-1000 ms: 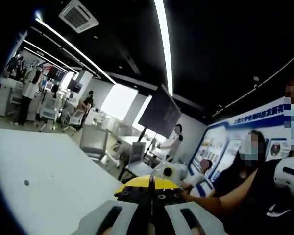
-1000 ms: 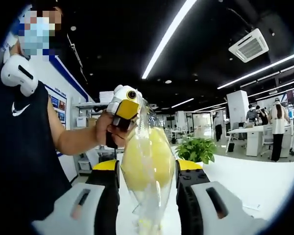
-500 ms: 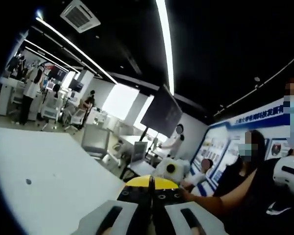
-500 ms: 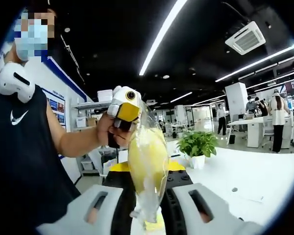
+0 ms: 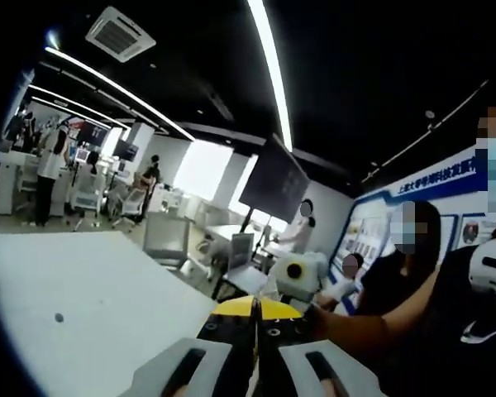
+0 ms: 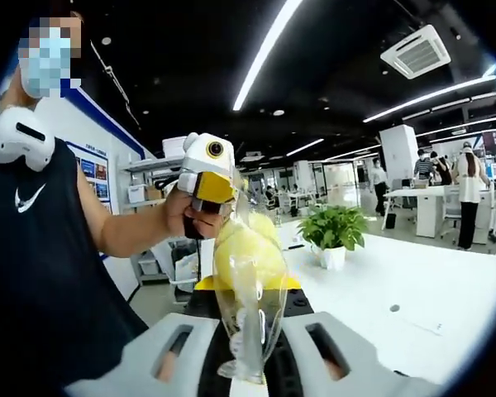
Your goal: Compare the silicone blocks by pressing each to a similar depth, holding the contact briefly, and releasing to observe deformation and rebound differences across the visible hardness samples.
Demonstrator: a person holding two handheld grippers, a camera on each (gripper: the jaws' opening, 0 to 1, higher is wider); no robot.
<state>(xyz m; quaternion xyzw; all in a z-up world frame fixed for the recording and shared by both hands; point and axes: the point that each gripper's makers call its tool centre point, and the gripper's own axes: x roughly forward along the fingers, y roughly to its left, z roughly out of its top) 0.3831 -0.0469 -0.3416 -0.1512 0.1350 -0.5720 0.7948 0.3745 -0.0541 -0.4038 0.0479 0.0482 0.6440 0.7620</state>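
A soft yellow silicone block (image 6: 244,244) hangs inside a clear plastic bag (image 6: 250,331) in the air above the white table (image 6: 413,289). My right gripper (image 6: 248,285) is shut on the bag, its jaws nearly together, and the block bulges just past their yellow tips. A hand holds my left gripper (image 6: 205,186) at the bag's top. In the left gripper view my left gripper (image 5: 256,308) has its jaws pressed together on a thin edge of the bag. The white body of my right gripper (image 5: 296,273) shows just beyond them.
A potted plant (image 6: 335,231) stands on the table behind the bag. A person in a black sleeveless top (image 6: 41,248) holds the grippers. The table (image 5: 83,289) spreads to the left. Desks, chairs and people (image 6: 467,207) stand further off.
My right gripper's jaws have closed from wide apart to nearly together on the bag. The yellow block was squeezed narrower and now bulges beyond the tips. The left gripper stayed shut.
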